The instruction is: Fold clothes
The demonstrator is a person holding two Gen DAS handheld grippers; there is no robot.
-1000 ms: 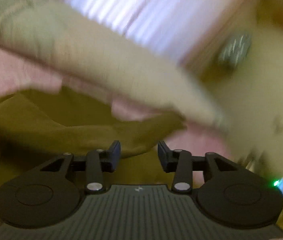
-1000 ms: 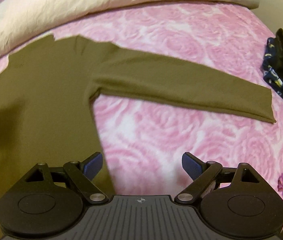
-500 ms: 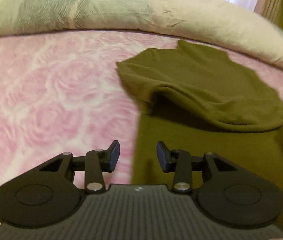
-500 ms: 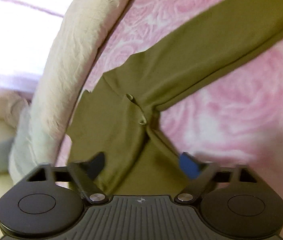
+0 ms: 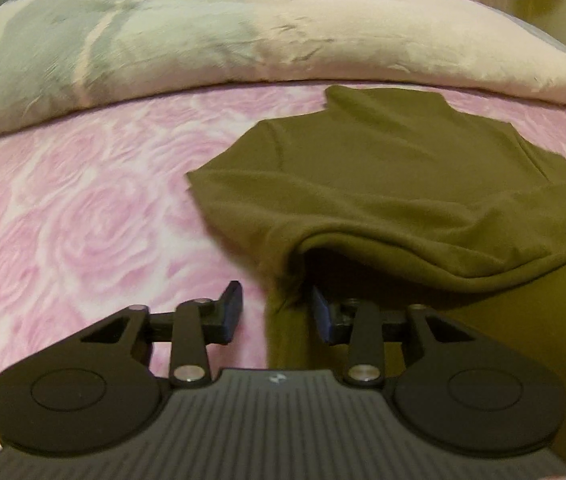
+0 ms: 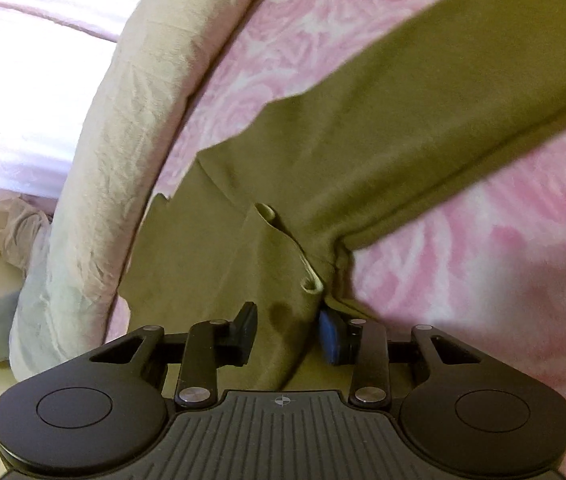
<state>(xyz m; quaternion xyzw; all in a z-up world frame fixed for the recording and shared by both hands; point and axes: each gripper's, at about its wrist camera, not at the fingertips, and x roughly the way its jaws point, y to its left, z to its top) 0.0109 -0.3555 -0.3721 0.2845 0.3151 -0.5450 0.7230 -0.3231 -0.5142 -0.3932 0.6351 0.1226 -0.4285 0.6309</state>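
On the rose-patterned bed (image 5: 83, 216), the left gripper (image 5: 277, 312) gapes part-open over the olive sweater (image 5: 383, 168) edge. The right gripper (image 6: 288, 334) stands part-open around a fabric fold.

No readable text, label or number anywhere.
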